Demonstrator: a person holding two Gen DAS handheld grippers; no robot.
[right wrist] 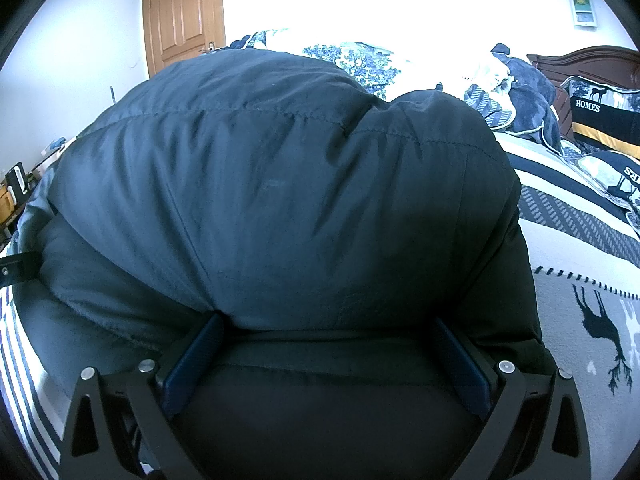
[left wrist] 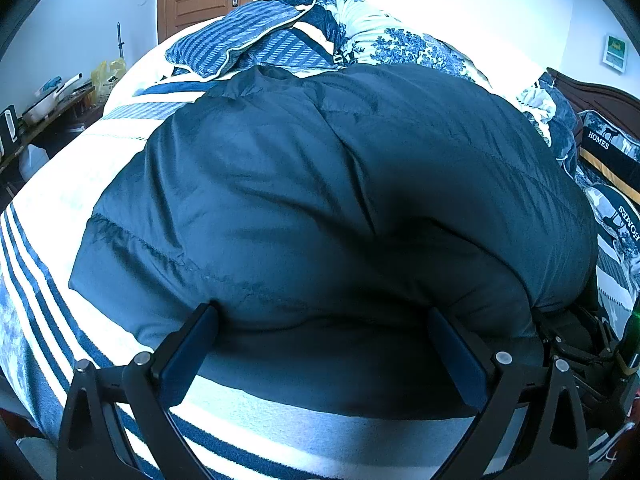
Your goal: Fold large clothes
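A dark navy padded jacket lies bunched on the bed and fills most of both views. My left gripper is open, fingers wide apart, with the jacket's puffy near edge resting over and between the fingertips. My right gripper is also open at the jacket's near edge, where a thick fold bulges over both fingers. A stitched seam runs across the top of the jacket. The fingertips of both grippers are partly hidden under fabric.
The bed has a white and blue striped blanket. Striped pillows and a floral quilt lie beyond the jacket. Cushions marked HOMES lean against the wooden headboard. A door and a cluttered side table stand at the left.
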